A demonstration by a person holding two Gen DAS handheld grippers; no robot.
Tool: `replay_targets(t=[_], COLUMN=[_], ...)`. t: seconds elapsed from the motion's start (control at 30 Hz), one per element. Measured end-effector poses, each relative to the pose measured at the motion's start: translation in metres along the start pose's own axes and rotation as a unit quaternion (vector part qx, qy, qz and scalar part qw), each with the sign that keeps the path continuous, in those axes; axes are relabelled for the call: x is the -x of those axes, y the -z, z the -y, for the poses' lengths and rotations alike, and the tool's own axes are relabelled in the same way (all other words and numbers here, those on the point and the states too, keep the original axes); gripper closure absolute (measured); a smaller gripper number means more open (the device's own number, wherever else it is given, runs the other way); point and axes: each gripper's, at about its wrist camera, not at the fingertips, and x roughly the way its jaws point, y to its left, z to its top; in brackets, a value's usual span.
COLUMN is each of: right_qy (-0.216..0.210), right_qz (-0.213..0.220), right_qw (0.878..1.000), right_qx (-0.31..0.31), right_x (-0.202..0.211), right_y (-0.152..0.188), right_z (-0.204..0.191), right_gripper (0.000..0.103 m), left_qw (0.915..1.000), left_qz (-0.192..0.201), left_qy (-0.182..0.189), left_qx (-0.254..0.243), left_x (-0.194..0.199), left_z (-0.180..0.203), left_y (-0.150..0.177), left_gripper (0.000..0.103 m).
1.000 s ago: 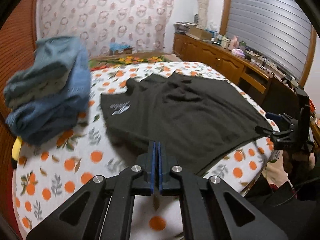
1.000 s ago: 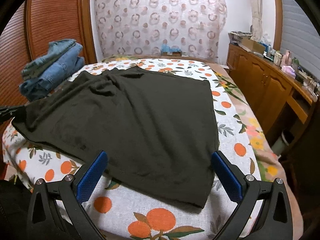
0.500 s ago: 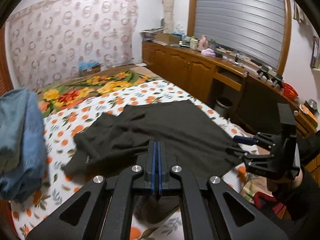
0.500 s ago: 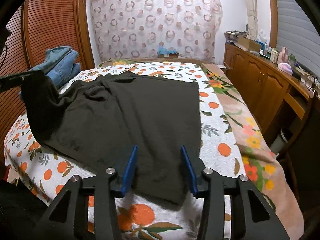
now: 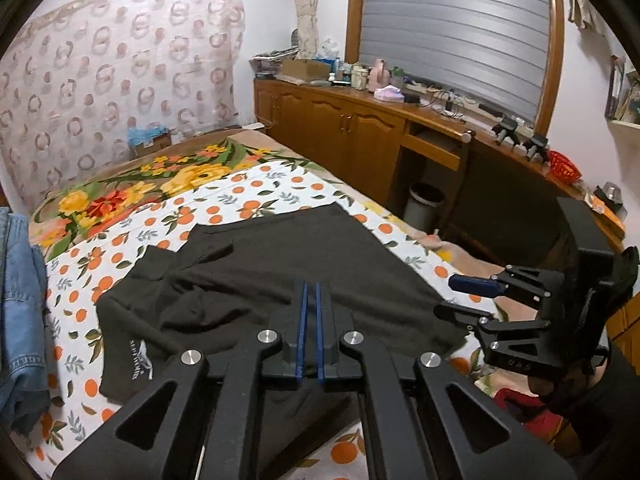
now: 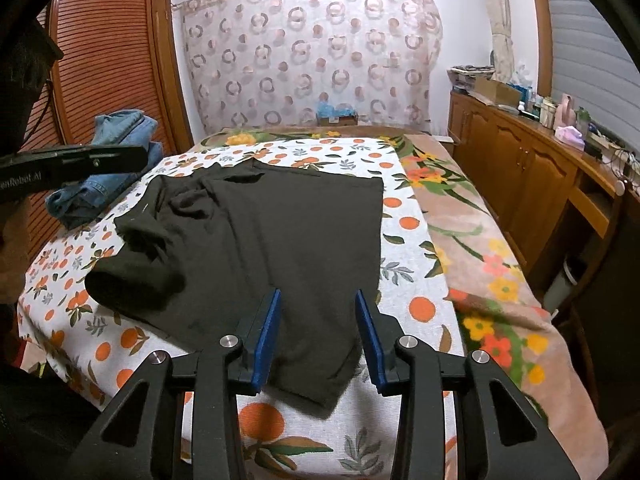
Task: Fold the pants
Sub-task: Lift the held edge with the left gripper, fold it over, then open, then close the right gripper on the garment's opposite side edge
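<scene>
Black pants [image 6: 272, 240] lie on the orange-print bed sheet [image 6: 404, 248]. Their left side is folded over toward the middle, with a white logo [image 5: 138, 362] showing. My left gripper [image 5: 311, 292] is nearly shut, a thin gap between its blue pads, above the pants' near edge; whether it holds cloth I cannot tell. My right gripper [image 6: 317, 300] is open over the pants' near right corner and holds nothing. It also shows in the left wrist view [image 5: 460, 296], beside that corner.
A pile of blue jeans [image 6: 108, 160] lies at the bed's left edge by the wooden wardrobe [image 6: 100, 60]. A floral blanket [image 6: 472, 232] covers the bed's right side. A wooden sideboard [image 5: 360, 136] with clutter runs along the right wall, with a bin [image 5: 426, 200] beside it.
My left gripper swung right, carrying the pants' left side over toward the middle. My right gripper narrowed from wide open to a smaller opening and stayed near the right corner.
</scene>
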Motion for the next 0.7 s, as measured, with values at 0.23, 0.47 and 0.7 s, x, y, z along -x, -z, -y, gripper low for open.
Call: replay_targets(t=[0.23, 0.47, 0.7], right_qy=[-0.026, -0.058, -0.097], right_qz=[0.001, 0.003, -0.003], right_qw=[1.000, 0.998, 0.995], right_qx=[0.001, 0.014, 0.035], right_x=[-0.006, -0.015, -0.031], right_y=[-0.003, -0.013, -0.021], right_z=[-0.007, -0.023, -0.048], right_gripper=[0.064, 0.064, 0.064], left_qw=[0.9995, 0.9981, 0.9954], left_qz=[-0.003, 0.007, -0.004], left_qy=[-0.023, -0.039, -0.070], left_qx=[0.021, 0.047, 0.065], left_x=[0.003, 0.008, 0.009], left_z=[-0.019, -0.043, -0.063], left_y=[0.012, 0.030, 0.051], left_gripper=[0.062, 0.034, 0.033])
